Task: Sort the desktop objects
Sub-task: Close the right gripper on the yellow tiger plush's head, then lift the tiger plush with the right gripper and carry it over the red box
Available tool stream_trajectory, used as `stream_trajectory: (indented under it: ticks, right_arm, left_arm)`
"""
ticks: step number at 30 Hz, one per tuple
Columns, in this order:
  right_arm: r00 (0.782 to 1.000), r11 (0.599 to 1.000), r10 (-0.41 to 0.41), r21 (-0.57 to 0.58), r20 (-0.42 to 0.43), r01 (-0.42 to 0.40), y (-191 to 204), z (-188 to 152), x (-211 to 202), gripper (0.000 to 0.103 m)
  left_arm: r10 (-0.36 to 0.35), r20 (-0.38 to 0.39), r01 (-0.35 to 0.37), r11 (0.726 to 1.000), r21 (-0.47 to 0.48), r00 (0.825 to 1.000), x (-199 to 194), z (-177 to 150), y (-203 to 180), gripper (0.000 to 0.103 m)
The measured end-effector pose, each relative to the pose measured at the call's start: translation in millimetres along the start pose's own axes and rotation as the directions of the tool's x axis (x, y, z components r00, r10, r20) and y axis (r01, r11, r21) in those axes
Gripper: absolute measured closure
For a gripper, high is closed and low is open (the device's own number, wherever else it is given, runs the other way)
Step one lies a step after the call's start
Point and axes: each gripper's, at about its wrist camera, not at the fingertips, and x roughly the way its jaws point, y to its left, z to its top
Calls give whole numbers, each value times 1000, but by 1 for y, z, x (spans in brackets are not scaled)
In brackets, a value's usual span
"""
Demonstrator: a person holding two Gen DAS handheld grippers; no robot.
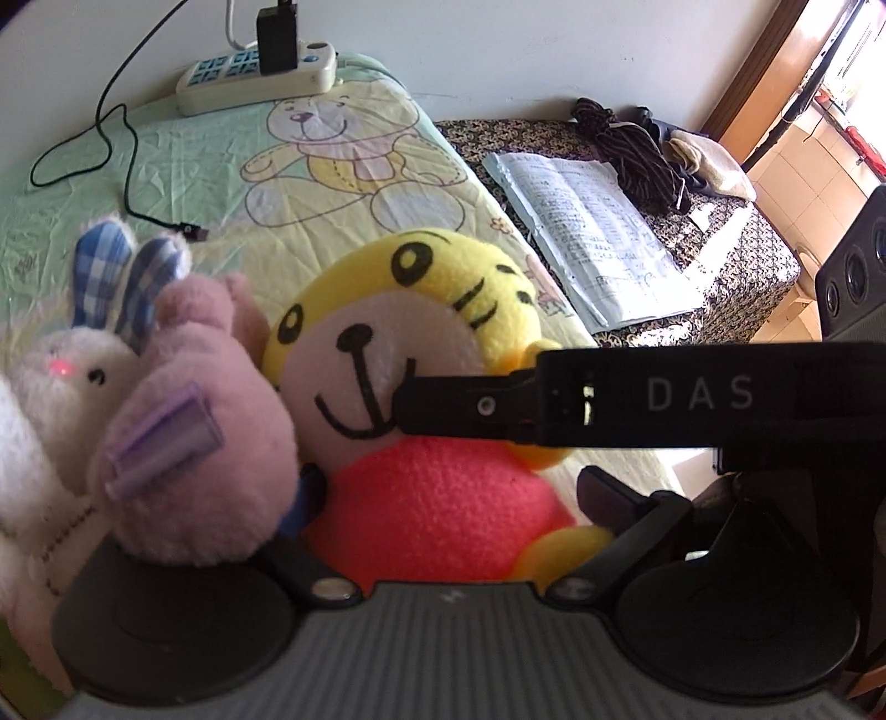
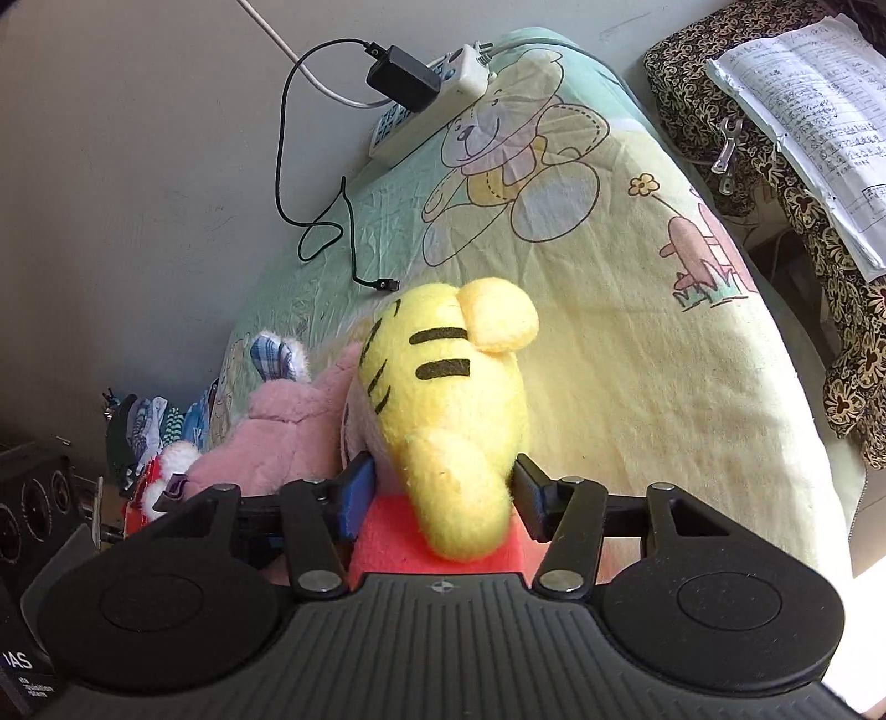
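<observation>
The yellow plush tiger toy with a red body (image 2: 443,399) sat right between the right gripper's (image 2: 443,501) fingers, and that gripper was clamped on it, blue pad (image 2: 357,495) pressing one side of its neck and the black finger the other. A grip at the narrow neck looked chosen so the soft head could not slip through. From the left wrist view, the tiger (image 1: 410,354) faced the left gripper (image 1: 443,498), which stood apart, its fingers wide around the toy's red belly without pinching it, the right gripper's arm crossing just ahead. Pressed against the tiger, to the left of that gripper, leaned a pink plush animal with a purple patch (image 1: 194,421) and beyond it a white plush rabbit with blue checked ears (image 1: 83,354); my guess was the soft toys were being grouped. Underneath lay a pale green and yellow cartoon-bear sheet (image 2: 637,343). Farther ahead: a white power strip (image 1: 260,77) with a black charger (image 1: 277,41) and trailing black cable (image 1: 127,166), an open printed booklet (image 1: 587,232) on a dark floral cloth (image 1: 736,277), and a plain wall.
</observation>
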Motion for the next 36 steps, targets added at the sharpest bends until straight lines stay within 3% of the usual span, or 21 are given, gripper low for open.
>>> stream_trajectory:
  ticks: [4,8,16,23,30,36]
  right_arm:
    - [1000,1000,17,23,10,-17,-3,-4,-10,62]
    - [999,1000,-14,-8,31,14,5,-12,-25,62]
    - [994,995,-95,-32,56,97,17,-46,-74,62]
    - [989,992,-123,5,76,123,30,-88,-101,63]
    - [988,993,-116,-5,100,117,55,-122,-113,62]
    - [985,994,-75,-64,154,86,98,-141,-111,62]
  left_arm:
    - [5,6,-5,1000,20,1000,-2,1,-4,16]
    - [-33,1,33,999,40,999,-9,-4,-12,22]
    - [-135,-19,136,982,129,991,-39,-30,-47,24]
    - [-163,-38,168,959,227,986,-68,-68,-69,24]
    - [-179,-3,174,950,258,984,-101,-103,-65,24]
    - [-190,87,164,954,250,978,-145,-118,-34,24]
